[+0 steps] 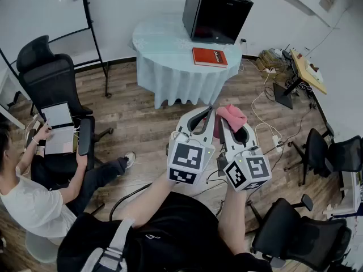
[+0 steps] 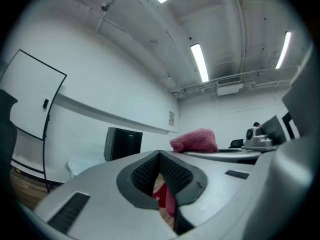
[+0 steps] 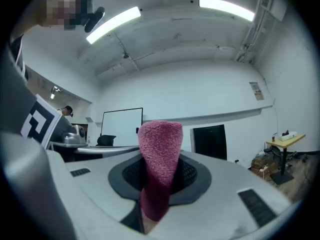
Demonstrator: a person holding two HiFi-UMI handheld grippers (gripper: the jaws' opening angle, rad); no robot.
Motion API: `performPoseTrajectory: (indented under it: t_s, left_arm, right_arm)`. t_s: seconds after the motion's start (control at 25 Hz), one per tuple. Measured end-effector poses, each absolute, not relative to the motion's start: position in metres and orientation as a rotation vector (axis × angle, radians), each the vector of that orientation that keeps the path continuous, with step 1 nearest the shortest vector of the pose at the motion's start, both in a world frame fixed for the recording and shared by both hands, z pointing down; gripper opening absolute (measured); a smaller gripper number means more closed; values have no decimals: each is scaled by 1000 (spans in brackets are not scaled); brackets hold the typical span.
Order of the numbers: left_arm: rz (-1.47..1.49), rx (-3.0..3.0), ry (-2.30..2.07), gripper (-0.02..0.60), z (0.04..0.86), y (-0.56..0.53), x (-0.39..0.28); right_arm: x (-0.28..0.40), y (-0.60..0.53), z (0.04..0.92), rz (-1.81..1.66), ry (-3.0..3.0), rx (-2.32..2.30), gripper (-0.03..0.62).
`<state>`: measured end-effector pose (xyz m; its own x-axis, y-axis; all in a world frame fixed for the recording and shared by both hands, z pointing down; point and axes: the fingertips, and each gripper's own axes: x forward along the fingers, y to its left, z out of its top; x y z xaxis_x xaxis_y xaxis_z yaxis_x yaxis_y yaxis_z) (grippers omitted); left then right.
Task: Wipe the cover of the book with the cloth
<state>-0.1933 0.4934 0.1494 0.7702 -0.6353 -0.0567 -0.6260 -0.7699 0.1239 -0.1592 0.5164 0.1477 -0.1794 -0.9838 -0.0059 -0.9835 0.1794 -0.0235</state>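
The red book [image 1: 209,56] lies flat on a round table under a pale blue cloth cover [image 1: 170,50], far ahead of both grippers. My right gripper [image 1: 225,119] is shut on a pink cloth [image 1: 232,116], which bunches out above its tips. The right gripper view has the cloth [image 3: 160,151] standing up between the dark pads [image 3: 187,176]. My left gripper [image 1: 210,112] is held close beside the right one, jaws shut and holding nothing. Seen from the left gripper [image 2: 160,158], the pink cloth [image 2: 195,140] sits just to the right.
A black box [image 1: 217,13] stands on the table behind the book. A seated person with a laptop [image 1: 57,130] is at the left, near a black office chair [image 1: 48,75]. More chairs [image 1: 298,234], a desk [image 1: 308,69] and floor cables [image 1: 266,109] fill the right side.
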Motion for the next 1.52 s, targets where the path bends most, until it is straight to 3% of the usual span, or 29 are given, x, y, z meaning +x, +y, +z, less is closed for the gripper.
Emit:
performPoseTrajectory:
  t_s: [1.04, 1.52]
  left_arm:
    - [-195, 2764, -1003, 14, 164, 455, -197]
    - [-120, 2530, -1044, 14, 218, 402, -196]
  right_arm:
    - [-153, 490, 178, -157, 2439, -1998, 92]
    - [-136, 429, 230, -369, 2552, -1934, 92]
